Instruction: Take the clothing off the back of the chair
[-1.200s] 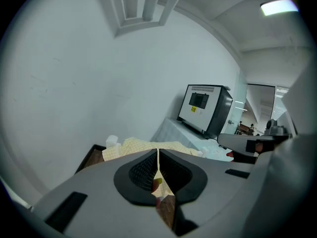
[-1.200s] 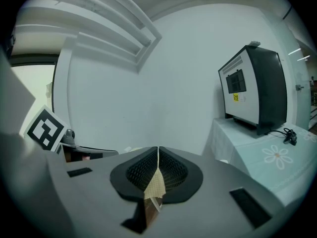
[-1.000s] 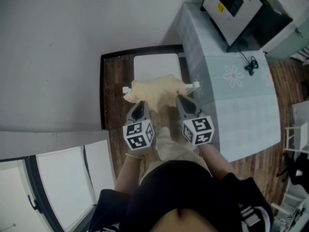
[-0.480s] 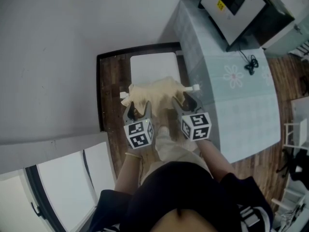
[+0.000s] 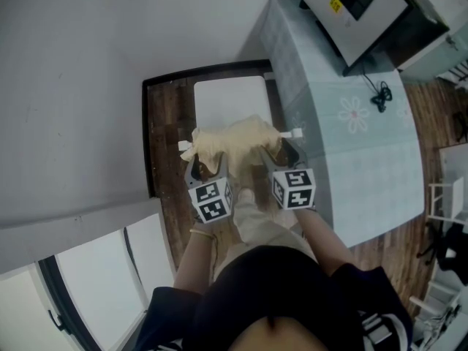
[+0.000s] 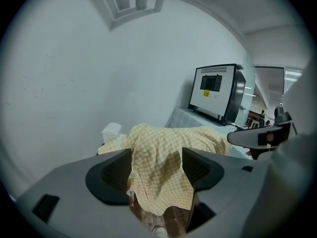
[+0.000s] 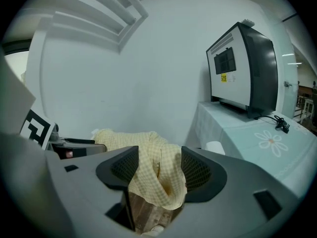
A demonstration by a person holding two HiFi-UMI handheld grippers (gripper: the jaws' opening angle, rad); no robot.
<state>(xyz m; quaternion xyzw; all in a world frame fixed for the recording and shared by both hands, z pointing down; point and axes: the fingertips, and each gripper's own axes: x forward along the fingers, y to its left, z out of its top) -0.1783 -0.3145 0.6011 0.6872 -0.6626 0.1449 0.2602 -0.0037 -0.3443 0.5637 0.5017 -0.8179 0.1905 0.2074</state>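
A pale yellow checked garment (image 5: 234, 139) lies draped over the back of a white chair (image 5: 227, 102); white post ends stick out at both of its sides. My left gripper (image 5: 208, 168) is at the garment's near left edge and my right gripper (image 5: 278, 156) at its near right edge. Both sets of jaws have just been opening and now stand wide. In the left gripper view the cloth (image 6: 163, 148) hangs loose between the left gripper's (image 6: 157, 165) pads. In the right gripper view a fold of cloth (image 7: 157, 180) hangs between the right gripper's (image 7: 157, 163) pads.
A table with a light blue flowered cloth (image 5: 351, 137) stands close on the chair's right, with a white and black appliance (image 5: 358, 6) on it. A white wall rises behind and to the left. Dark wood floor (image 5: 164, 123) shows round the chair. My legs are right behind the grippers.
Both grippers' jaws have gone from closed to spread wide, and both have edged forward at the garment's near edge. The garment still lies over the chair back.
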